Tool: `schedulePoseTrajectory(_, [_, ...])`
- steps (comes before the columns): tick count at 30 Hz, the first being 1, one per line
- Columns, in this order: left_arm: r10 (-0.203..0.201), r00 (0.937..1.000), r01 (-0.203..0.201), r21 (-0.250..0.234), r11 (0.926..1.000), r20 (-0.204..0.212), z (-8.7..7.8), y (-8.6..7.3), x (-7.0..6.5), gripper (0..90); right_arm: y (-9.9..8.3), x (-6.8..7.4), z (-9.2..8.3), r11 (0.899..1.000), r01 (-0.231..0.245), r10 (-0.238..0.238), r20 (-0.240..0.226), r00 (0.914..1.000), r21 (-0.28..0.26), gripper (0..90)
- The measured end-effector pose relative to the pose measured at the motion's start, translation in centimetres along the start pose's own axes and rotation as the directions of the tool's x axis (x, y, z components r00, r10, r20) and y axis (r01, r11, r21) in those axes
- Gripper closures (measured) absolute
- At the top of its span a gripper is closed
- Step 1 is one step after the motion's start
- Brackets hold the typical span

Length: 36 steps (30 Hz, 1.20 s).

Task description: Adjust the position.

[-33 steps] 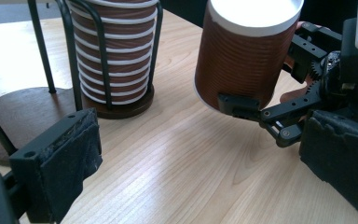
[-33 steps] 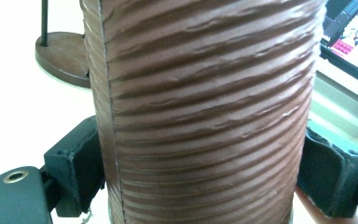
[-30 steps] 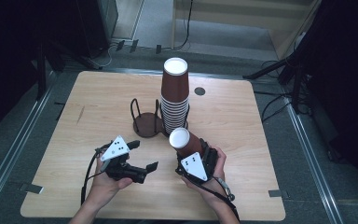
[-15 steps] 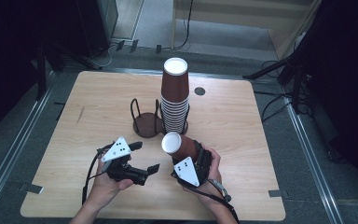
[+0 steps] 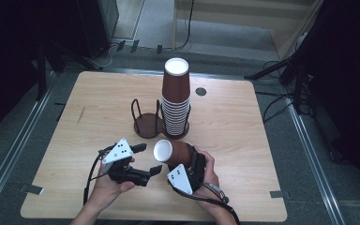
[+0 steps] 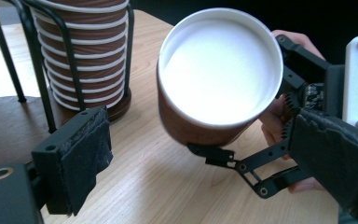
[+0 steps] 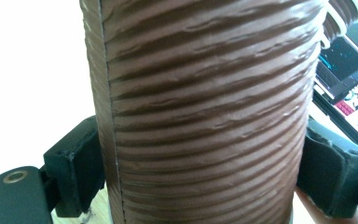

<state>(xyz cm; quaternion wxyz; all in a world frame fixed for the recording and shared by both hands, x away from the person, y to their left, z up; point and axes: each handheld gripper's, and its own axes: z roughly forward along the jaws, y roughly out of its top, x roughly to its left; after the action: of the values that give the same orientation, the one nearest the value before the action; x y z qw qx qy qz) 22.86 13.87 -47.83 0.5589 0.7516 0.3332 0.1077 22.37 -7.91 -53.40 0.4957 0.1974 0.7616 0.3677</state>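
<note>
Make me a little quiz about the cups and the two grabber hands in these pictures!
1. Which gripper holds the single brown cup?
2. True or false: the left gripper is squeezing that cup.
3. The tall cup stack stands in one black holder. What is in the other holder beside it?
   A. one cup  B. nothing  C. a lid

Key
1. The right gripper: its pads press on the cup's ribbed sides.
2. False. Its jaws have just been closing a little, but they stand apart, short of the cup's open white mouth, touching nothing.
3. B.
</note>
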Motion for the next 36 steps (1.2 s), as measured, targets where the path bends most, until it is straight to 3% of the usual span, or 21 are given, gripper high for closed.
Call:
schedulePoseTrajectory(25, [0.043,0.9984,-0.043,0.002,0.9991,0.037,0.3,-0.1,-0.8,9.7,0.3,1.6,-0.4,0.989,0.136,-0.138,-0.04,0.9896,-0.058,12.2])
schedulePoseTrajectory(27, [0.046,0.9983,-0.046,0.003,0.9989,0.036,0.4,-0.1,-0.8,14.5,0.3,1.7,-0.4,0.986,0.155,-0.158,-0.04,0.9867,-0.061,12.2])
schedulePoseTrajectory(36, [0.058,0.9976,-0.059,0.015,0.9982,0.038,0.5,-0.1,-1.0,14.8,0.3,1.7,-0.5,0.983,0.17,-0.173,-0.042,0.9841,-0.064,12.2])
